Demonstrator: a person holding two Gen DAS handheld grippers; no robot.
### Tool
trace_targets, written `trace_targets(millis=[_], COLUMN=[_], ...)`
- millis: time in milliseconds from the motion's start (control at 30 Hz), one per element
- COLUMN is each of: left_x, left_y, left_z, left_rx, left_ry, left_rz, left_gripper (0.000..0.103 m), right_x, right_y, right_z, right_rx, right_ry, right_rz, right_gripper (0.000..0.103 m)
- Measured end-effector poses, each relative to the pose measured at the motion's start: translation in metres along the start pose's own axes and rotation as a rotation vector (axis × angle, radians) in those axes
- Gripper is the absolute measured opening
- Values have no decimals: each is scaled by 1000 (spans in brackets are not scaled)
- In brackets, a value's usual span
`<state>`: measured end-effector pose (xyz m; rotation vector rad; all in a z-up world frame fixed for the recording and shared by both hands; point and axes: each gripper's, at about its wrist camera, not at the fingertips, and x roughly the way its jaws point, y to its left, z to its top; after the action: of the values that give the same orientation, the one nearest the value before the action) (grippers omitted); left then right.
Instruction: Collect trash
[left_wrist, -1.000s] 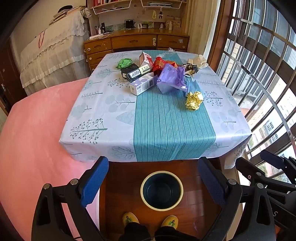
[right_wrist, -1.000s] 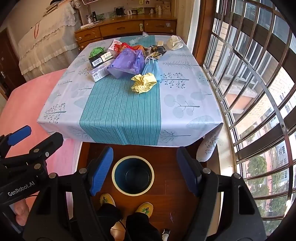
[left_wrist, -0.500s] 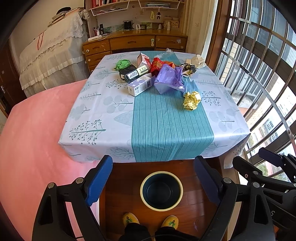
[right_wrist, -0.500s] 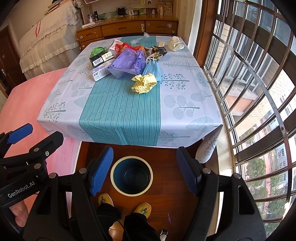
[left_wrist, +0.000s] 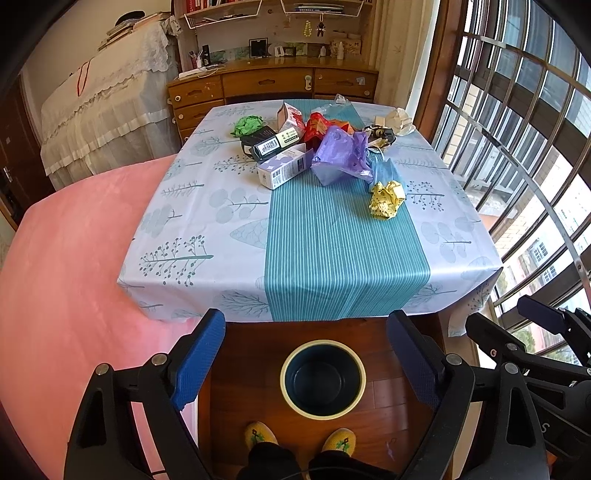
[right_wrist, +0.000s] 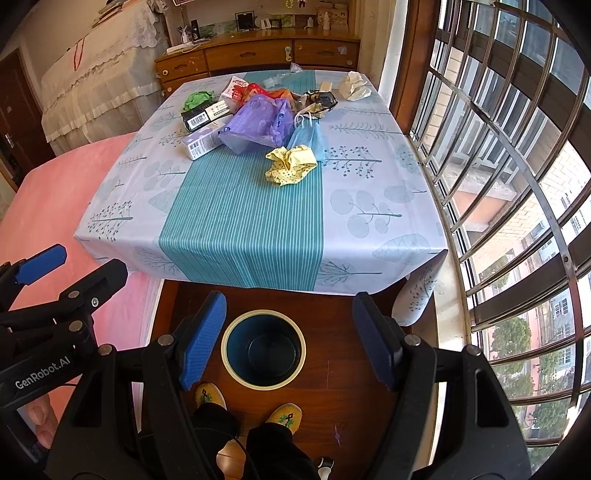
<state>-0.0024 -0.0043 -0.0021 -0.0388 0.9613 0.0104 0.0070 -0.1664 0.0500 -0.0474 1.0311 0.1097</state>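
Above the bin (left_wrist: 322, 378), both tongs (left_wrist: 306, 363) (right_wrist: 289, 339) wide, empty

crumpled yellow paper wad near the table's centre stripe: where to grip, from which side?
Judging by its pose, take the crumpled yellow paper wad from above, across its raised middle folds. It lies loose and low on the teal striped tablecloth, nearest piece to the front edge, its far side by the blue face mask. The open right gripper looks closer; approaching from the front avoids the pile behind.
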Motion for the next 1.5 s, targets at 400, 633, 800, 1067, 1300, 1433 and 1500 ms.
trace_targets(millis=[400, 633, 800, 1067, 1300, 1433, 1500], left_x=[1, 2, 4, 10, 8, 0, -4], left_y=[5, 5, 8, 10, 9, 9, 8], left_z=[-5, -4, -6, -6, 1, 12, 18], left_rx=[-6, -5, -3, -8, -14, -11, -2], left_ry=[4, 7, 5, 5, 10, -8, -21], left_rz=[1, 0, 5, 22, 30, 41, 53], left_gripper=[91, 91, 91, 91, 91, 91, 91], right_x=[9, 10, 11, 13, 11, 6, 3], right_y=[5, 5, 5, 5, 5, 6, 6], right_z=[-1, 0, 0, 4, 11, 19, 24], right_rx=[-3, -3, -4, -11, -17, -17, -12], right_ry=[15, 17, 16, 13, 6, -20, -34], right_rz=[6, 5, 5, 12, 23, 35, 43], right_gripper=[70, 70, 70, 70, 70, 70, 70])
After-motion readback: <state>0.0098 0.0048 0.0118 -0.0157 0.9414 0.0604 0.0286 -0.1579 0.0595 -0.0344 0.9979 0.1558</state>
